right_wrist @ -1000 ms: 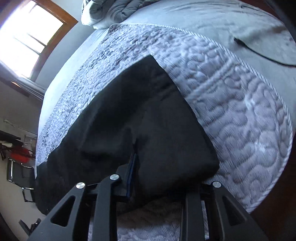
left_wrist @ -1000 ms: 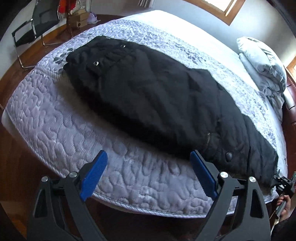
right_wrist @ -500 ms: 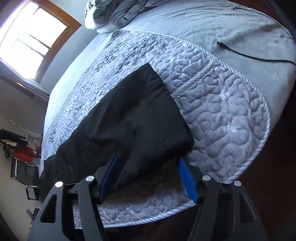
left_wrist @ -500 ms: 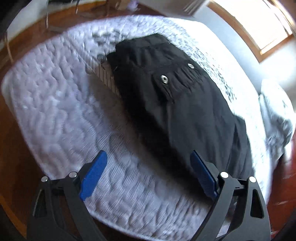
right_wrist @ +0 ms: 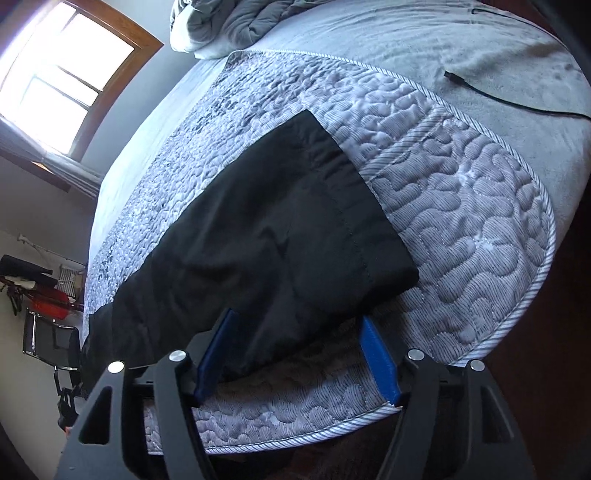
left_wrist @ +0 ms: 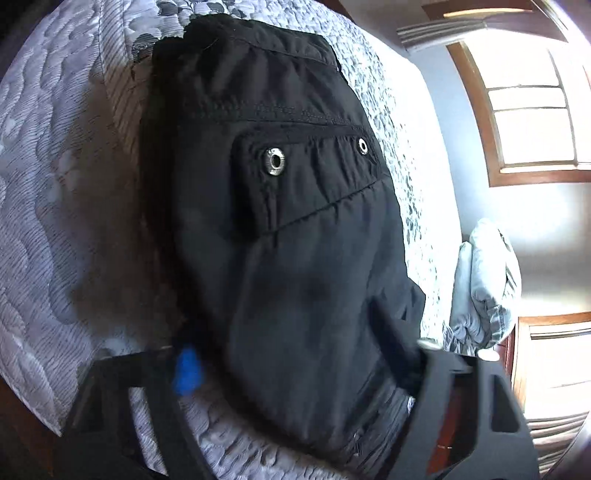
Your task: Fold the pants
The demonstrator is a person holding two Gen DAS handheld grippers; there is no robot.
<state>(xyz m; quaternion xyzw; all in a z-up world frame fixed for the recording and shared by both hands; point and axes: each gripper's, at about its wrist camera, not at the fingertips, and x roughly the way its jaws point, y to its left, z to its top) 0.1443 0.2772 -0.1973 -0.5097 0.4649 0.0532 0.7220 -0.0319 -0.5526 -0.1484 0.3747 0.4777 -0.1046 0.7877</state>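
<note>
The pants [right_wrist: 266, 229] lie lengthwise on the quilt [right_wrist: 461, 206], which covers the foot of the bed [right_wrist: 424, 40]. In the right wrist view the leg ends lie near the quilt's front edge, between the right gripper [right_wrist: 295, 354] jaws (which are opening). A cable [right_wrist: 498, 96] lies on the bed behind the quilt, bedding [right_wrist: 236, 18] at the far end. In the left wrist view the waist end fills the middle, the left gripper [left_wrist: 295, 365] jaws closing around it; a window [left_wrist: 532, 110] stands right.

harsh window [left_wrist: 532, 110] glare, fisheye blur
</note>
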